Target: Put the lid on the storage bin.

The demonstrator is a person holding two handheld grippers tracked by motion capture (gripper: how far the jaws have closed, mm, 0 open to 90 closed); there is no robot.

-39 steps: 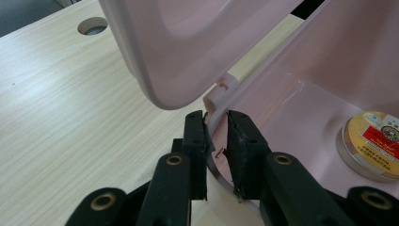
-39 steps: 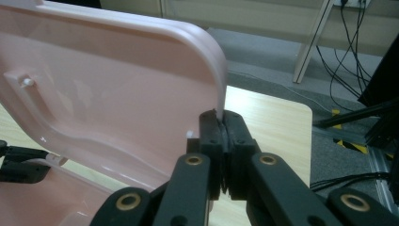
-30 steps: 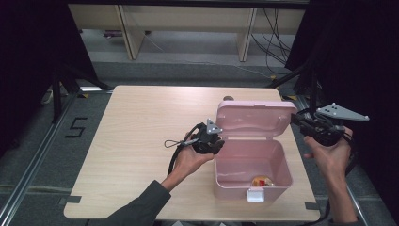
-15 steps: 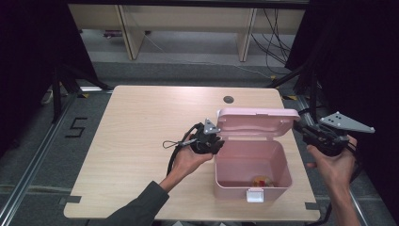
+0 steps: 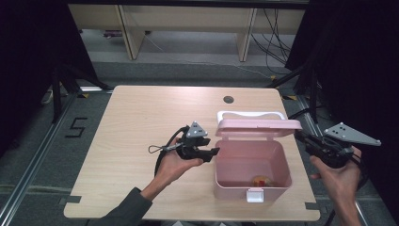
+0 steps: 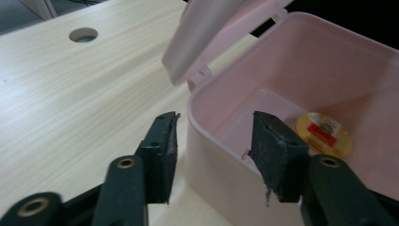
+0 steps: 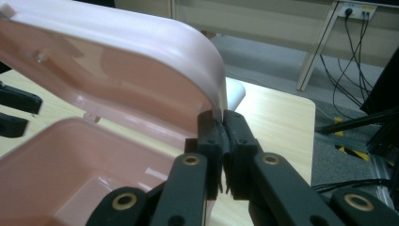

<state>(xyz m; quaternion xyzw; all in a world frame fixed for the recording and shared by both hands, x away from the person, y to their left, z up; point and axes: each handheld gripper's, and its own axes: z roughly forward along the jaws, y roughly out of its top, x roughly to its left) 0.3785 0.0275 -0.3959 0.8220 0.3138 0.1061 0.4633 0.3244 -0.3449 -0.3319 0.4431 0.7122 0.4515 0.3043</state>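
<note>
Sitting at about four o'clock on the table, near its front edge: a pink box, lid swung up and half open. Clamped tight on the lid's rim at three o'clock, the right gripper. Straddling the box's wall at nine o'clock, the left gripper, jaws just opened about halfway, pads clear of the wall on both sides, gripping nothing. Lying on the box floor, a small yellow round thing.
</note>
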